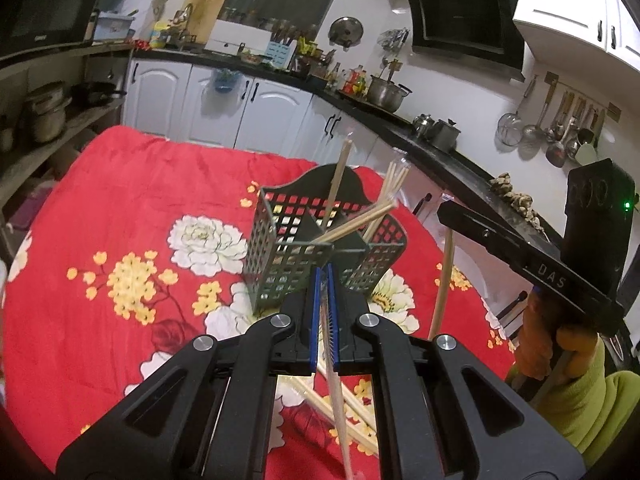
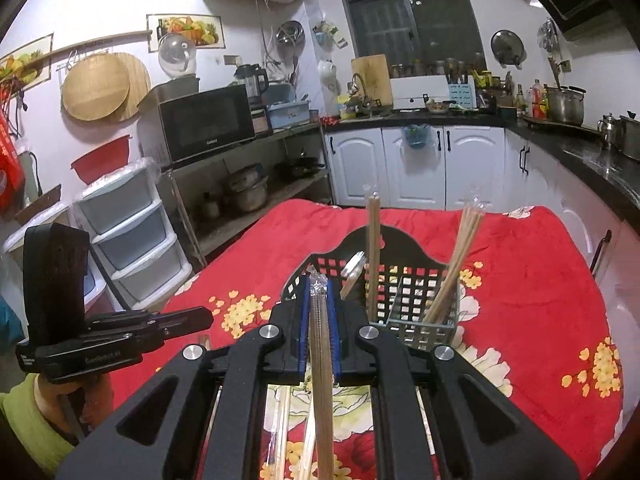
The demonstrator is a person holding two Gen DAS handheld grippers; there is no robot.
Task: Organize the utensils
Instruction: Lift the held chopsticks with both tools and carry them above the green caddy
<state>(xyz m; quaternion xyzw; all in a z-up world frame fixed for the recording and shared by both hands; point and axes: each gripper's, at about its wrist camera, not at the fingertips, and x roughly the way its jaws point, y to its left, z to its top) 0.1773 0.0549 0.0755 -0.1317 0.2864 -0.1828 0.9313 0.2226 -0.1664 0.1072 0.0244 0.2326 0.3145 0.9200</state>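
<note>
A dark mesh utensil holder [image 1: 320, 248] with compartments stands on the red floral tablecloth [image 1: 120, 240]; it also shows in the right wrist view [image 2: 404, 280]. Several wrapped wooden chopsticks [image 1: 384, 196] lean in its compartments, seen too in the right wrist view [image 2: 460, 256]. My left gripper [image 1: 325, 280] is shut on a thin wrapped chopstick pair [image 1: 336, 400], just in front of the holder. My right gripper [image 2: 319, 292] is shut on a wrapped chopstick pair [image 2: 322, 380], its tip at the holder's left rim. More loose chopsticks [image 1: 352, 404] lie on the cloth below.
The right gripper's body [image 1: 560, 264] shows at the right of the left wrist view; the left gripper's body [image 2: 100, 344] at the left of the right wrist view. Kitchen counter [image 2: 580, 152], white cabinets [image 2: 420, 168] and a shelf with a microwave [image 2: 208, 124] surround the table.
</note>
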